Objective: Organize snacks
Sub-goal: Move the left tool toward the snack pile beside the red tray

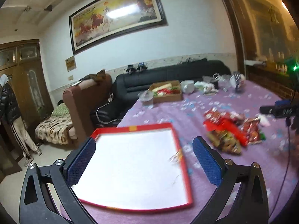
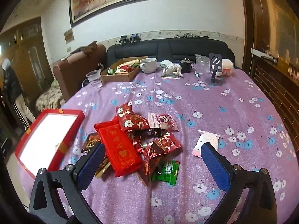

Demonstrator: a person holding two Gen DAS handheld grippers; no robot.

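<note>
Blue-padded fingers of the left gripper (image 1: 143, 158) stand wide apart over the red-rimmed white tray (image 1: 138, 168), gripping nothing. Only the right wrist view shows the snack pile (image 2: 136, 141) sharply: the right gripper (image 2: 151, 160) spreads wide around it, empty. Gold characters mark the long red packet (image 2: 117, 147); a pink bear packet (image 2: 162, 121) lies behind on the floral tablecloth (image 2: 214, 100).

On the table (image 2: 214, 104), the snack pile (image 2: 138, 141) lies centre-near, the flat box (image 2: 46, 138) at its nine o'clock, a lone packet (image 2: 206, 142) at three. At twelve, far off, stand a cardboard tray (image 2: 119, 71), cup (image 2: 95, 78), mug (image 2: 148, 65); behind them, seemingly, a sofa (image 2: 168, 49).
</note>
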